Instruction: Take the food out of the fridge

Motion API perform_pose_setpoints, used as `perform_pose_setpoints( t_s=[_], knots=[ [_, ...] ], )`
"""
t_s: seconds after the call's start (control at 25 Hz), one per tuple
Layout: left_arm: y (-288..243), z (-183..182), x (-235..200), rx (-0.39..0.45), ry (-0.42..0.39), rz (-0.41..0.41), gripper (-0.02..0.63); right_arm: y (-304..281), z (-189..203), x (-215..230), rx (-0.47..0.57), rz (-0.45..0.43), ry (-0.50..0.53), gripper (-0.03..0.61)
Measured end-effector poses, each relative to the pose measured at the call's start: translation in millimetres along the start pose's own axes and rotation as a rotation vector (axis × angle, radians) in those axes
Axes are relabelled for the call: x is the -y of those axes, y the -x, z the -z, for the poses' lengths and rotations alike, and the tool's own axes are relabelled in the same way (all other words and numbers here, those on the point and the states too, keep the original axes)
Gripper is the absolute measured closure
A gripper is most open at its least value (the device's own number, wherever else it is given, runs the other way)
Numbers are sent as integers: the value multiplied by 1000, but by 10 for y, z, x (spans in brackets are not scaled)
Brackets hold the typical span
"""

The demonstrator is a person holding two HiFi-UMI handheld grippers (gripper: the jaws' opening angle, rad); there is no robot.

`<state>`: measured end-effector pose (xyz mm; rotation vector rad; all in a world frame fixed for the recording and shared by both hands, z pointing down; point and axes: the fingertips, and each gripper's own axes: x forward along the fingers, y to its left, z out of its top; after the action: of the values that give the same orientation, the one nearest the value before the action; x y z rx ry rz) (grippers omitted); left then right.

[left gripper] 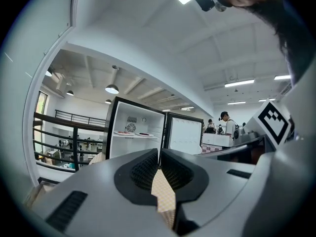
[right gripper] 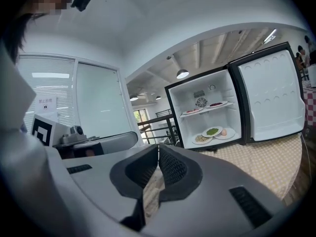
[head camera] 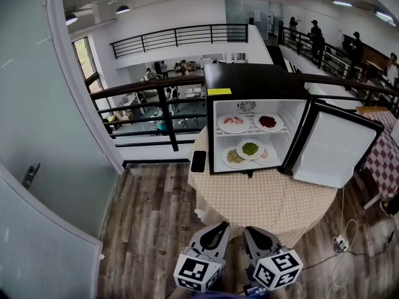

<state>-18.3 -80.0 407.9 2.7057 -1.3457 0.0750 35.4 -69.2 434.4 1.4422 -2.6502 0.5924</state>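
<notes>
The left gripper [head camera: 218,228] and right gripper [head camera: 252,232], jaws together, empty, face the open fridge [head camera: 255,83] well ahead; the right seems nearer the food [head camera: 250,149].

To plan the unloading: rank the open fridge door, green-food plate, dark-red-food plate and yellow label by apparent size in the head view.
1. Fridge door
2. Green-food plate and dark-red-food plate: these look alike, so they are not ranked against each other
3. Yellow label

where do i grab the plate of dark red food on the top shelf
Pinch the near rim of the plate of dark red food, coming level and straight in through the open front of the fridge. It lies flat on the upper shelf, with its bare rim facing the opening.
</notes>
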Motion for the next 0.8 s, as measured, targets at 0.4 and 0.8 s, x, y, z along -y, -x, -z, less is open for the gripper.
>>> perform_pose_setpoints(
  t_s=[0.4, 0.8],
  knots=[
    [-557, -182, -620, 6, 5, 46, 594, -726, -265, 180, -13, 24, -9, 557],
    [-960, -308, -1069, 26, 2, 117, 594, -1233, -474, 381, 4, 87, -43, 557]
  ],
)
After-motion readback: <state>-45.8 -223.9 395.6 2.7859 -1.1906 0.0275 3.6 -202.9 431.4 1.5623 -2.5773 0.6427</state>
